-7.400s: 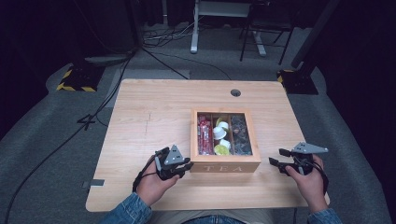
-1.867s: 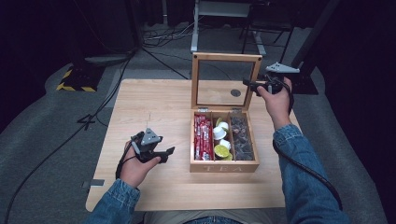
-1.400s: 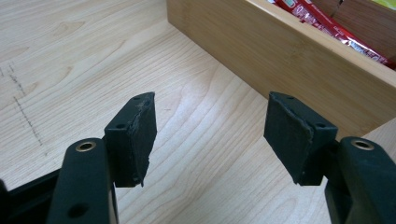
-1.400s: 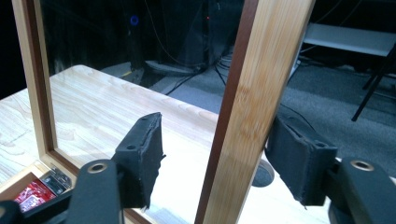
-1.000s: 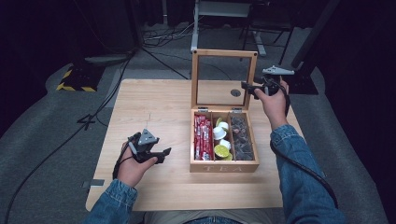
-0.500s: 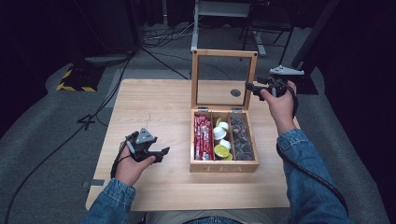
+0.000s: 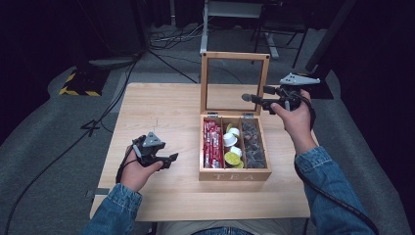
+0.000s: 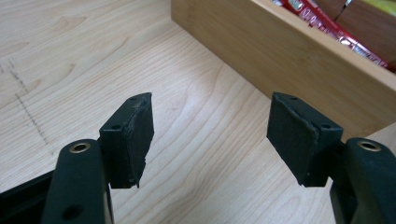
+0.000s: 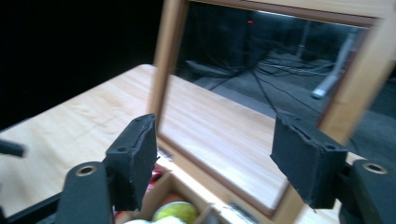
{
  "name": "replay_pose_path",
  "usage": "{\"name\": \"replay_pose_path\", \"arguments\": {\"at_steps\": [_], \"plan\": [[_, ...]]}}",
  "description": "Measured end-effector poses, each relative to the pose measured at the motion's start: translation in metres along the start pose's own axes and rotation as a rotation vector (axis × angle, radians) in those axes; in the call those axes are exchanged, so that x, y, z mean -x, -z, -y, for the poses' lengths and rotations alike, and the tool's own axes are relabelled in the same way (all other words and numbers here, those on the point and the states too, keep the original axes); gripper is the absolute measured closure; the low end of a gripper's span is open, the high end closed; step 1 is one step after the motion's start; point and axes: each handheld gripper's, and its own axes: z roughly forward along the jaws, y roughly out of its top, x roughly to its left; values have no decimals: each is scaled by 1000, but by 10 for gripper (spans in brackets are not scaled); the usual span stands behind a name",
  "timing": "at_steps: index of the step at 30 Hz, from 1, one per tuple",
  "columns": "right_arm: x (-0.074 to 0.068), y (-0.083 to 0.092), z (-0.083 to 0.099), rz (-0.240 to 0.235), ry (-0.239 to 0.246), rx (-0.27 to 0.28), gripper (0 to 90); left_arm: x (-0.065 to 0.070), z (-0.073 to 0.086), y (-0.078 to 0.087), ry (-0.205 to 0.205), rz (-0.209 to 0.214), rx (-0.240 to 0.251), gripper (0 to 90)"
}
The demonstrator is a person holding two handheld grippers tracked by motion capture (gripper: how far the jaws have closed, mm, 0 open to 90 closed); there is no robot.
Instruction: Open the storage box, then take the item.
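With the tea box [image 7: 235, 169] lid [image 7: 235, 56] upright, I hold both hand-held grippers released: right [image 7: 255, 100] beside the lid, left [image 7: 169, 159] over the worktop [image 7: 161, 107]. Next, descend vertically, clearing the glass.

Pale wooden tea box [image 7: 235, 174] holds red packets [image 7: 211, 143], yellow-green capsules [image 7: 232, 158].

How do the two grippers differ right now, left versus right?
The left gripper sits low over the light wooden table, beside the open wooden tea box. The right gripper is raised beside the box's upright glass-paned lid. Both have open, empty jaws.
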Motion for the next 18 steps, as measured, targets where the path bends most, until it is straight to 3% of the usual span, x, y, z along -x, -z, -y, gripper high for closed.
{"name": "replay_pose_path", "arguments": {"at_steps": [4, 8, 15, 18], "plan": [[-20, 0, -2, -51, 20, 14, 260, 0, 0, -4, -13, 4, -9, 322], [-42, -2, -2, -61, 57, 12, 236, 0, 1, -1, -11, -4, -9, 321], [-71, -17, 3, -176, 73, -46, 373, -1, 5, 5, -20, -30, -23, 316], [-78, -22, 6, -193, 80, -49, 396, -3, 7, 7, -18, -41, -24, 317]]}}
